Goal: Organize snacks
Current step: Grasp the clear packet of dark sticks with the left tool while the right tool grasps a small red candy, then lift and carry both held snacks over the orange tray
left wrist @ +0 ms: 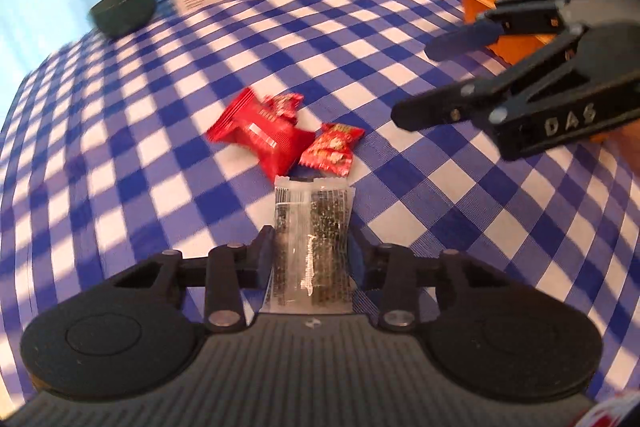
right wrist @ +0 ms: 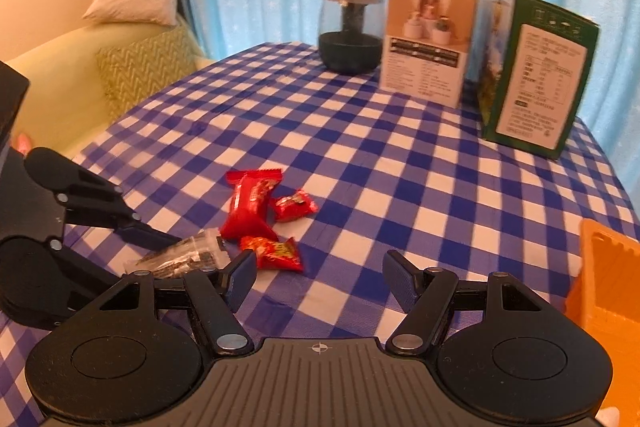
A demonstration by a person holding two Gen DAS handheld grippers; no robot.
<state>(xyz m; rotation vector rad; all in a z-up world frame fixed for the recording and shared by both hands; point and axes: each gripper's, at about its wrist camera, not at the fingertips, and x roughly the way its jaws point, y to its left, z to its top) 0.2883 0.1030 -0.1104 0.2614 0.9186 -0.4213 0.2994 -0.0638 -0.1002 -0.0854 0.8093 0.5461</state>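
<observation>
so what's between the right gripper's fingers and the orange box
Nothing: in the right wrist view only bare checked tablecloth lies between the open right gripper and the orange box.

Glossy red foil wrappers (left wrist: 264, 139), clear crinkly packet (left wrist: 312, 243) (plastic), checked cloth (left wrist: 160, 147)

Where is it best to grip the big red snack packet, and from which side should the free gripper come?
Grip the big red packet across its narrow middle, coming from above with the open right gripper. It lies flat, its crimped ends flare wider, and small red packets crowd both sides, so close gently.
</observation>
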